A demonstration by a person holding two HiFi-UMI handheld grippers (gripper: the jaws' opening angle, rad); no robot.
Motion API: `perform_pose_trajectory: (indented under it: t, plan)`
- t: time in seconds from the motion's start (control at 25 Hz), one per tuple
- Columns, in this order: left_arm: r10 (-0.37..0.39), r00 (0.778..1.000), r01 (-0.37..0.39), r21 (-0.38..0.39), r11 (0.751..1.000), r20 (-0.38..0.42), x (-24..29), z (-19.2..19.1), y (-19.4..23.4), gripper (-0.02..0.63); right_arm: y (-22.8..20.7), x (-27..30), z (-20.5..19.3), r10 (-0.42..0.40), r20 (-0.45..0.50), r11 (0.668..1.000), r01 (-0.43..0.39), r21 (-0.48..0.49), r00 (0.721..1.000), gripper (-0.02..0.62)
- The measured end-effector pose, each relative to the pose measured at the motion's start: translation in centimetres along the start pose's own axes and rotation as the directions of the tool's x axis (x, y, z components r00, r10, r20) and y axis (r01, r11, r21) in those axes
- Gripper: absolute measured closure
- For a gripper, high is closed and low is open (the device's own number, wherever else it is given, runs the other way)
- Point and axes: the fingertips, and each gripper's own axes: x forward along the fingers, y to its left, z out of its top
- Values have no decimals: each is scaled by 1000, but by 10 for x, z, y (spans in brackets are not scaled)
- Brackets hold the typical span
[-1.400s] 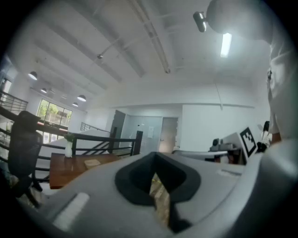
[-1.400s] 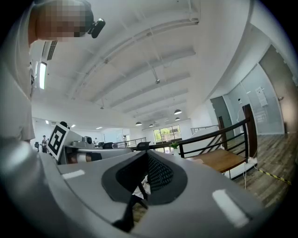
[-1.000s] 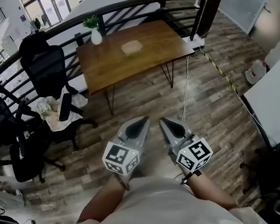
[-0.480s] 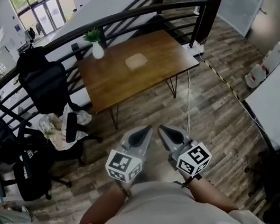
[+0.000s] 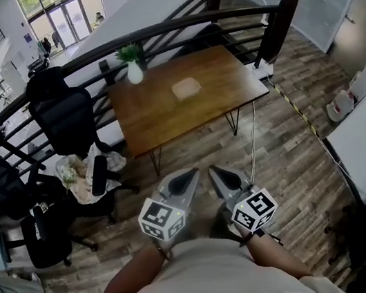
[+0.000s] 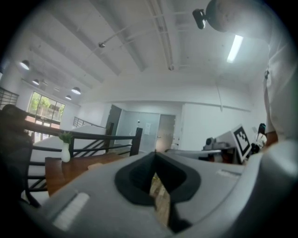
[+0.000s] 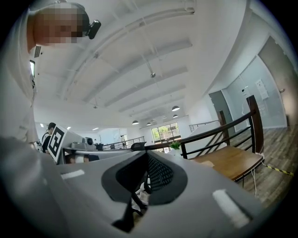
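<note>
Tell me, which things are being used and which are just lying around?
In use: left tool, right tool, both shut, empty; wooden table nearest ahead.
Lying about: white vase with plant, flat tan thing on table, black chairs, crumpled cloth.

Two grippers are near: the left gripper [image 5: 182, 176] and the right gripper [image 5: 215, 171], carrying two marker cubes [image 5: 160, 218], one apiece. Farther off stands one wooden worktop [image 5: 163, 114], which bears one white vase [image 5: 134, 74] and one pale flat pad [image 5: 187, 88]. To the left are black office chairs [image 5: 66, 117], probably three, though they overlap. One dark railing [image 5: 169, 25] curves along the far side.
</note>
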Motion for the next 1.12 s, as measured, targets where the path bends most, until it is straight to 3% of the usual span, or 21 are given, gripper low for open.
perform_pose_trajectory:
  t: [0.32,0.56,0.88,1.12]
  plan:
    - [32,999,-32,-13,999,-8,54,0,27,603,-59,22,12,42,11,999,-42,13,999,589]
    - [42,999,-43,-29,999,-6,133,-2,48,603,-138,34,23,39,18,999,-39,26,999,589]
    - [37,999,-37,-24,999,-5,243,7,41,603,-246,18,55,27,46,999,-29,24,999,589]
    - [80,997,-80,-31,996,-3,291,7,41,603,-300,12,65,48,46,997,-51,51,998,589]
